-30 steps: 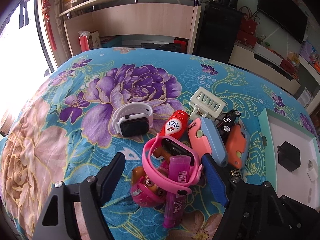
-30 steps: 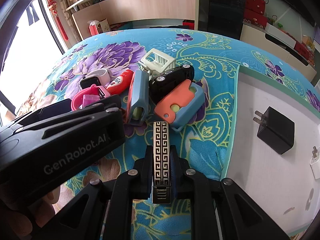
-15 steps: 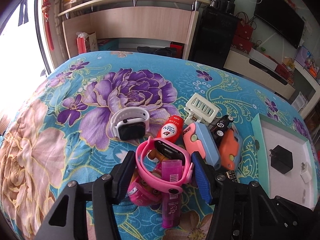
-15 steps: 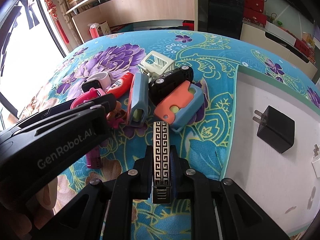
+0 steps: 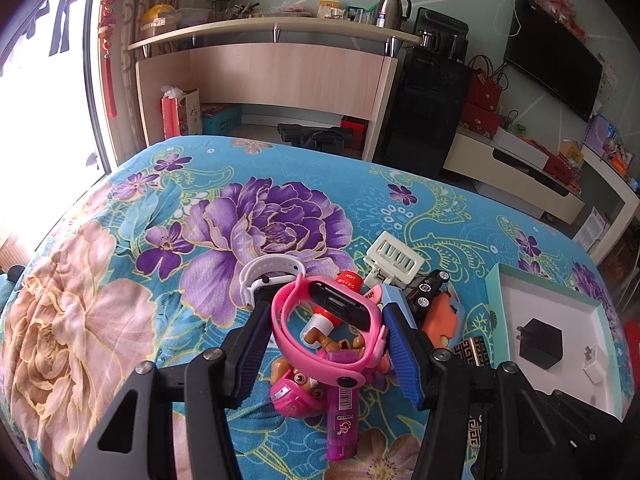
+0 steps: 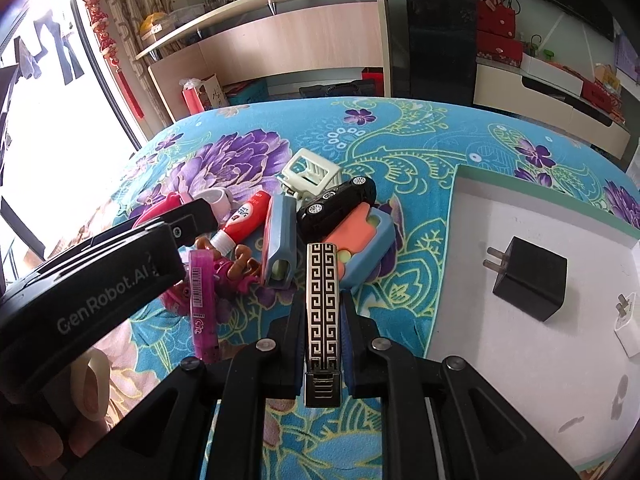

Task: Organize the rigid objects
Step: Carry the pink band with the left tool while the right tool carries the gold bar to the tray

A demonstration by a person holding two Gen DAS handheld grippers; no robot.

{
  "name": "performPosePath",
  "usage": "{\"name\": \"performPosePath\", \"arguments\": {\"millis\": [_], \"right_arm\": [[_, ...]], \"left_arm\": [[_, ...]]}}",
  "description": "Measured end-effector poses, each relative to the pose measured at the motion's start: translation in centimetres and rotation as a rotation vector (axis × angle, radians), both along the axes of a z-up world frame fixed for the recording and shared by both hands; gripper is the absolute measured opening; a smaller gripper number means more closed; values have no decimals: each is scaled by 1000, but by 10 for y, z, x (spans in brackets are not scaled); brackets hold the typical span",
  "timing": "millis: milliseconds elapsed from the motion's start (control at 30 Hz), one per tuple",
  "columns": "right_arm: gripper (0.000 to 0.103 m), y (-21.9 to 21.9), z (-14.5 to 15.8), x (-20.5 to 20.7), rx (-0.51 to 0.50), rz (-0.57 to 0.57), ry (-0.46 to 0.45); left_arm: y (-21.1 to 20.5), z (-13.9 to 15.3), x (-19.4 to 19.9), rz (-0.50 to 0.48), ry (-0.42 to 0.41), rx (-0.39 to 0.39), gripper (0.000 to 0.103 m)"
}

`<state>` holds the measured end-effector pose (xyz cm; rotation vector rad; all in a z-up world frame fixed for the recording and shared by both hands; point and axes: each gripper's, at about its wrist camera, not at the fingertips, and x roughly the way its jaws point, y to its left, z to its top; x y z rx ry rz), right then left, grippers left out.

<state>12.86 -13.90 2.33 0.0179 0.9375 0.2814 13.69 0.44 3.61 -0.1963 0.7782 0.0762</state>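
Left hand-held gripper (image 5: 326, 332) clasps glossy pink watch (image 5: 324, 328).

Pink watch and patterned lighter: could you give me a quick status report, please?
Left gripper shut on pink watch, clear of the pile. Right gripper shut on patterned lighter. White tray to the right, holds black charger.

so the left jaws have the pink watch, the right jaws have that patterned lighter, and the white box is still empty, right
Not quite: the white box is not empty. The right wrist view shows a black plug charger and a small white plug lying in it. The rest holds: the left gripper grips the pink watch, and the right gripper grips the patterned lighter.
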Motion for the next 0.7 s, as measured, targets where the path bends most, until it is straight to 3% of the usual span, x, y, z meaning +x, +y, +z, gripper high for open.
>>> {"name": "performPosePath", "arguments": {"millis": [233,700], "right_arm": [[15,-15,14,-1,26,-46,-46],[15,-109,30,-6,-58,-297,-64]], "left_arm": [[-6,15,-7,-8,-47,-10,60],[-83,16,-9,-208,-58,1,60]]}}
